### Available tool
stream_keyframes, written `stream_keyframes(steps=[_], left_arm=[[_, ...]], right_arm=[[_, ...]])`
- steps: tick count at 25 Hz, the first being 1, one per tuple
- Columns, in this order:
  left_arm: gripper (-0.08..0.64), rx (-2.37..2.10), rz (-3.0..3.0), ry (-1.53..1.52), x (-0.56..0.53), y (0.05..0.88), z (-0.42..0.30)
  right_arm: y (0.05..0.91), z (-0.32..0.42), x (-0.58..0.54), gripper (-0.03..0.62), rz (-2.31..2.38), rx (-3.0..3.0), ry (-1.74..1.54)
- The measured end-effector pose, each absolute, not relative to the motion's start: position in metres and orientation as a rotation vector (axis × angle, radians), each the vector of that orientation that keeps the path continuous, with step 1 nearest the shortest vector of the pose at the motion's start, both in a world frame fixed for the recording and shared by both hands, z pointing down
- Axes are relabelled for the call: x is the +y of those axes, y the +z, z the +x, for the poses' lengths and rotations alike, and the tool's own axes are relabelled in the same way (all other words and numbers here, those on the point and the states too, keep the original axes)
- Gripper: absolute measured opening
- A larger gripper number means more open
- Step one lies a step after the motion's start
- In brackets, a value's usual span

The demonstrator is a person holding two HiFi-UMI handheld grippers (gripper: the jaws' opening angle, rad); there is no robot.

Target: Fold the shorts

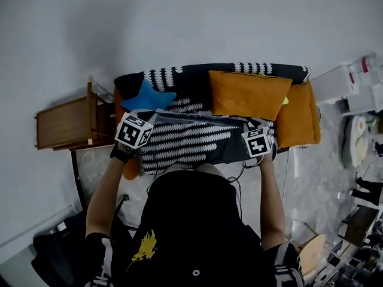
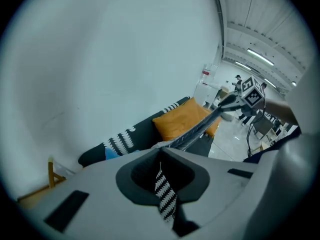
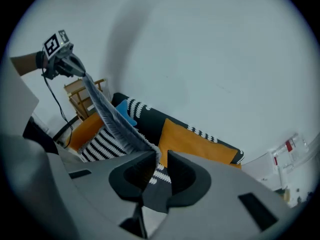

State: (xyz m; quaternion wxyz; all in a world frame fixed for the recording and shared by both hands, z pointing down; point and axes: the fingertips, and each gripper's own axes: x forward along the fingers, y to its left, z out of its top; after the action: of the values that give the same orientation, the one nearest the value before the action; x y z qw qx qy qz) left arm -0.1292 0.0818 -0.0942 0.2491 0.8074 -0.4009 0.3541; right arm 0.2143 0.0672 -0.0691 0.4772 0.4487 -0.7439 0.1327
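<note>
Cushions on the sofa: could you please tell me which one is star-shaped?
The blue cushion, left of the orange cushion, which is rectangular.

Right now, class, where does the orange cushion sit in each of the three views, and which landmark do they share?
Head view: orange cushion upper centre-right, on the sofa beyond the shorts.
Left gripper view: centre, just above the jaws.
Right gripper view: right of centre, above the jaws.
Shared landmark: the black-and-white throw behind it.
</note>
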Motion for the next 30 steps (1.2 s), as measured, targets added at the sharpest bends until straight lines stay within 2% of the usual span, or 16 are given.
stream_keyframes(steps=[18, 30], left_arm=[[0.018, -1.087, 2.187, 1.107, 0.045, -0.076, -0.113], [0.020, -1.139, 2.208, 1.223, -0.019, -0.081, -0.108]], right_arm=[[-0.064, 0.229, 0.046, 0.092, 1.070, -1.841, 0.392], [-0.062, 0.232, -0.030, 0.091, 1.111, -1.844, 0.295]])
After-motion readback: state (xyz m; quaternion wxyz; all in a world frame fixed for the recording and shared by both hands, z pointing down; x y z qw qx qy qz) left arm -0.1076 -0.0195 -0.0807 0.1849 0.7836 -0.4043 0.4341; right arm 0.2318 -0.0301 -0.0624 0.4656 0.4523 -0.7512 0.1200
